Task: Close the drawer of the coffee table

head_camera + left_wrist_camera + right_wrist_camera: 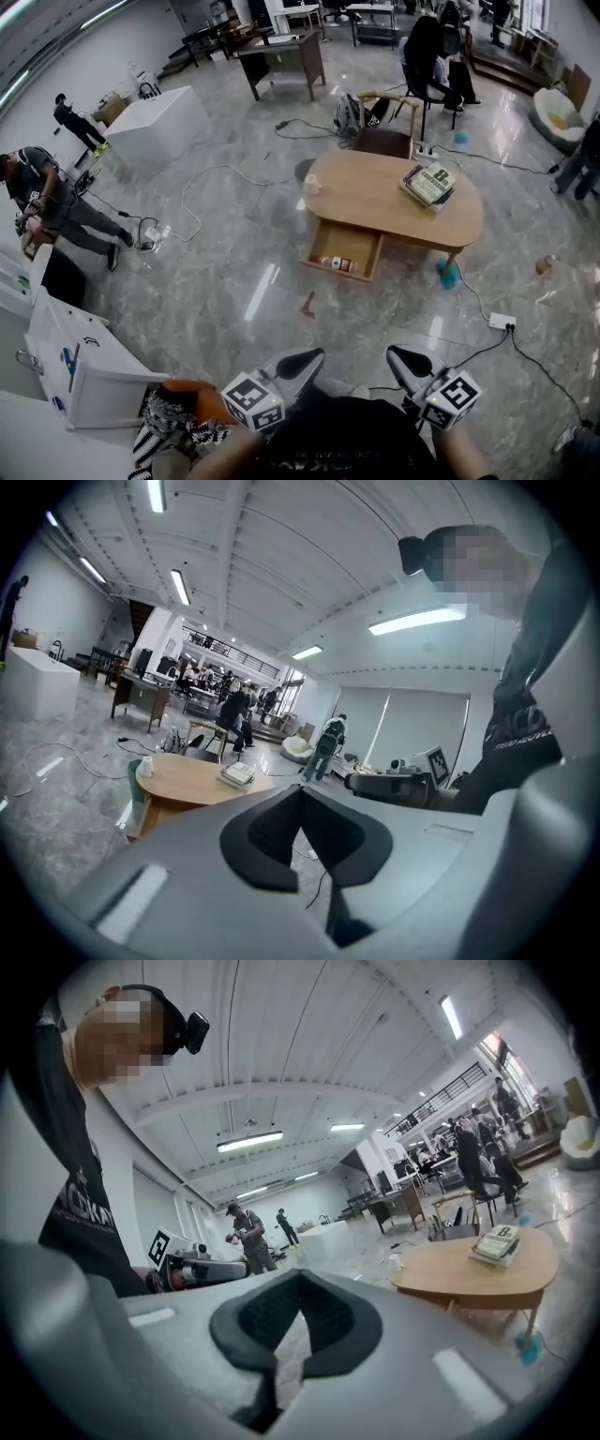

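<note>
Open shallow light-wood drawer [345, 251], pulled out from the near side of the low oval wooden worktop [361, 192], small things inside. Stands well apart from both tools, across the shiny grey floor [216, 309]. Left tool [309, 358] and right tool [401, 358] both shut tight, nothing between the jaws. Step in hand, most likely: walking up. Next: get close, lower one tool, push the drawer front straight in.
</note>
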Action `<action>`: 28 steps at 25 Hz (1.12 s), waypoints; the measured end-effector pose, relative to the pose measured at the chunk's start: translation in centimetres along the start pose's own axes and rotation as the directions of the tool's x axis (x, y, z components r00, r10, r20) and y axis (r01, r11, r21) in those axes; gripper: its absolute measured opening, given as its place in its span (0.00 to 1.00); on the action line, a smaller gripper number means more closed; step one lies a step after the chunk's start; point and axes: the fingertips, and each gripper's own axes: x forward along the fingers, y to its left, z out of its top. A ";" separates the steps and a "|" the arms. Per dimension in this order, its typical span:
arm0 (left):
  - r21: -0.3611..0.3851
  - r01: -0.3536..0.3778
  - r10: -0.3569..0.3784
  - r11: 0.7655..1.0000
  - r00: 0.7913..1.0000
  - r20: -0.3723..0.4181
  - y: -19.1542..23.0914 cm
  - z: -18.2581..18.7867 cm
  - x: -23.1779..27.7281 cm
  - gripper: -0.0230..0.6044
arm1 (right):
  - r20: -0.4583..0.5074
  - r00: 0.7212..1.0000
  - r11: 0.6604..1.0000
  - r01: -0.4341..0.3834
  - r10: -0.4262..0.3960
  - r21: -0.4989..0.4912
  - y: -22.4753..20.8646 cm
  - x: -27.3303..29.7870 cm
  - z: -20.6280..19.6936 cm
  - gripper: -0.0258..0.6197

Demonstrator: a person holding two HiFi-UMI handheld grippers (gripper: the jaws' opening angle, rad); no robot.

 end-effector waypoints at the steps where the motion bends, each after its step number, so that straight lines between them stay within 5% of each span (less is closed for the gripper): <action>1: -0.004 0.000 0.000 1.000 1.000 -0.003 0.3 0.0 0.1 0.04 | -0.001 1.000 1.000 0.004 -0.004 0.004 -0.2 0.2 0.0 0.04; 28: 0.007 0.111 -0.111 0.994 0.993 -0.039 19.7 2.7 -3.3 0.04 | -0.014 0.958 0.958 0.286 -0.287 -0.031 -0.2 15.2 0.0 0.04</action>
